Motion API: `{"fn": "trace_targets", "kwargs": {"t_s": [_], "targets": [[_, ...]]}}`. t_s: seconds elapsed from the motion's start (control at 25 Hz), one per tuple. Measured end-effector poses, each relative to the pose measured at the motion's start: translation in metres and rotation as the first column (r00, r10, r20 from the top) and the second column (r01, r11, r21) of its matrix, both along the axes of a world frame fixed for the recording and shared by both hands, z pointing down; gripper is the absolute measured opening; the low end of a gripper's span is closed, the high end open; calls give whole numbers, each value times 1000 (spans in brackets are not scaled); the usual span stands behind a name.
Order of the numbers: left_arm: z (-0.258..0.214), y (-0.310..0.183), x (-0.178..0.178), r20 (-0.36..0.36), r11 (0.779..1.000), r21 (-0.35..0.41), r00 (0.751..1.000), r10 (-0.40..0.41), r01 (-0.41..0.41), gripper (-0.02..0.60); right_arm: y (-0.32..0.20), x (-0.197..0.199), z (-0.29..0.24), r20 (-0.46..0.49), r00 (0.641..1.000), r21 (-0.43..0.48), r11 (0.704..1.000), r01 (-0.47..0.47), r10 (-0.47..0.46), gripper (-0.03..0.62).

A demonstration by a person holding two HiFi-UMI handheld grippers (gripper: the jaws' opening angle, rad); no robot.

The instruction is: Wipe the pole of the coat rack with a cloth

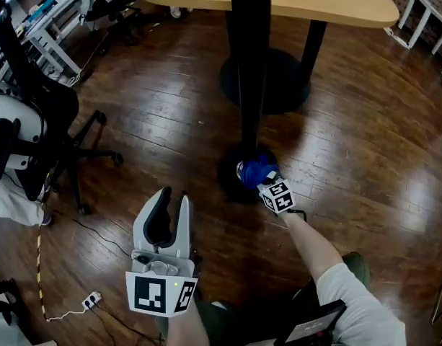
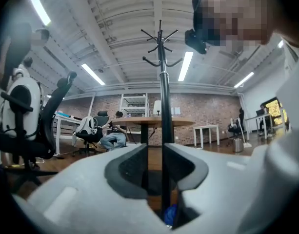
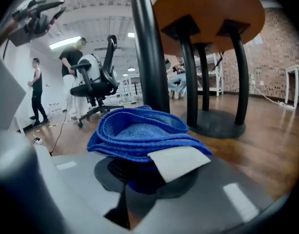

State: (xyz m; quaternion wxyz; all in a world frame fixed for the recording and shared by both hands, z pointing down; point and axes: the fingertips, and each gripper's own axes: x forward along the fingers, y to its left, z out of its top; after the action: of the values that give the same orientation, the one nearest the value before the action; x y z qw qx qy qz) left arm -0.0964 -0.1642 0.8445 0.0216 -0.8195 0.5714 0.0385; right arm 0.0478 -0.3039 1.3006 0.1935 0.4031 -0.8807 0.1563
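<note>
The coat rack's black pole [image 1: 251,63] rises from its round base [image 1: 231,177] on the wood floor. My right gripper [image 1: 261,182] is low beside that base, shut on a folded blue cloth [image 1: 256,169]. In the right gripper view the cloth [image 3: 139,130], with a white label [image 3: 178,162], bulges from the jaws and the pole [image 3: 148,57] stands just behind it; whether they touch I cannot tell. My left gripper [image 1: 170,209] hovers nearer to me, left of the pole, open and holding nothing. Its view looks up the pole [image 2: 162,106] to the hooks.
A round wooden table [image 1: 329,2] on a black pedestal base [image 1: 282,85] stands right behind the rack. An office chair [image 1: 47,135] is at the left, a cable and plug [image 1: 91,298] lie on the floor. People stand far left in the right gripper view.
</note>
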Motion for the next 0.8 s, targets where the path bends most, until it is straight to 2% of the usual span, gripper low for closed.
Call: {"fn": "trace_targets", "kwargs": {"t_s": [0.08, 0.12, 0.2, 0.28, 0.32, 0.36, 0.44, 0.48, 0.6, 0.64, 0.68, 0.76, 0.8], "targets": [[9, 5, -8, -11, 1000, 20, 1000, -6, 6, 106, 12, -13, 35, -11, 1000, -36, 999, 6, -7, 98], [12, 4, -12, -12, 1000, 26, 1000, -7, 7, 106, 12, -22, 30, 8, 1000, -26, 1000, 18, -18, 98], [22, 0, -13, -3, 1000, 2, 1000, 6, -6, 106, 10, -42, -26, 115, 992, 50, 998, 46, -52, 98], [31, -1, -8, 6, 998, -43, 999, 41, -41, 106, 13, -60, -141, 254, 961, 205, 977, 60, -112, 98], [33, 1, -4, 2, 997, -57, 998, 61, -61, 106, 18, -68, -211, 276, 948, 310, 948, 67, -157, 98], [32, 3, -1, -7, 995, -60, 997, 76, -77, 106, 24, -75, -286, 259, 944, 425, 902, 77, -203, 98], [28, 6, -2, -22, 995, -49, 996, 83, -84, 106, 36, -86, -437, 190, 943, 629, 771, 98, -275, 98], [25, 7, -6, -26, 996, -38, 997, 76, -77, 106, 42, -89, -506, 173, 939, 689, 717, 100, -298, 98], [22, 7, -20, -54, 999, -5, 998, 36, -36, 106, 45, -94, -662, 133, 941, 790, 606, 88, -311, 100], [22, 7, -22, -66, 1000, 0, 997, 28, -28, 106, 41, -92, -695, 127, 949, 805, 590, 70, -287, 100], [21, 7, -22, -74, 1000, 4, 997, 27, -27, 106, 34, -89, -716, 130, 959, 806, 590, 44, -250, 100], [15, 9, -22, -77, 999, 13, 996, 34, -33, 106, 18, -82, -727, 131, 979, 790, 613, -9, -155, 100], [12, 12, -22, -73, 999, 20, 997, 37, -36, 106, 10, -78, -716, 125, 985, 778, 628, -25, -116, 100]]}}
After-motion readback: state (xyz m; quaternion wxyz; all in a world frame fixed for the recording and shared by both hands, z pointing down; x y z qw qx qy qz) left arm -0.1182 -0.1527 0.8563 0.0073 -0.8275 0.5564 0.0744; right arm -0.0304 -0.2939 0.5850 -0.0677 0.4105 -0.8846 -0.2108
